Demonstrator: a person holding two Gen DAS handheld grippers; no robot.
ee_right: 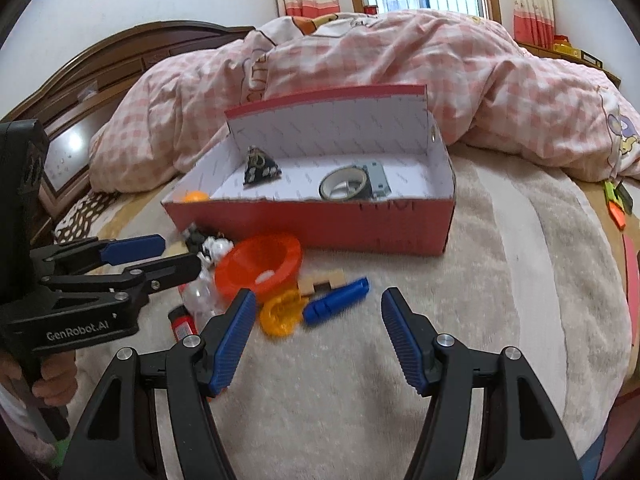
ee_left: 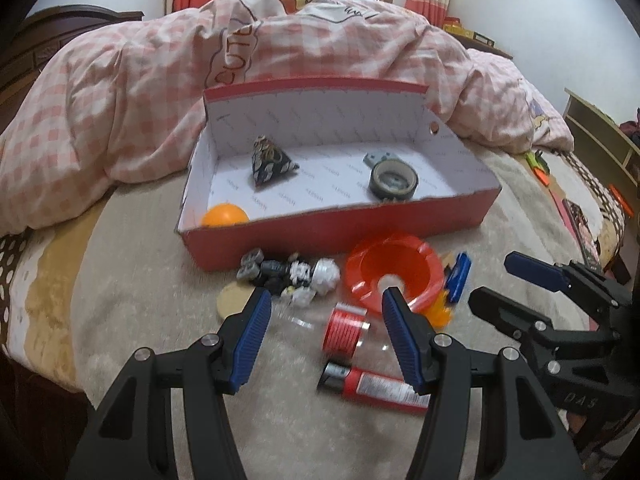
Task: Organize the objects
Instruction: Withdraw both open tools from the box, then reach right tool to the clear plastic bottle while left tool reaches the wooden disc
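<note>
Plush beige bed (ee_left: 120, 300) carries a red cardboard box (ee_left: 340, 228), white-lined, at twelve o'clock of both grippers. Left view alone shows a red tube (ee_left: 376, 390) at six o'clock of the glossy orange ashtray (ee_left: 396, 270); right view shows the ribbed blue cylinder (ee_right: 336, 300) whole. Left gripper (ee_left: 326, 320) and right gripper (ee_right: 318, 316) fingers spread, released, empty.

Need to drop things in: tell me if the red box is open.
Open. The red box has no cover over it, and its white interior shows the orange ball and tape roll.
</note>
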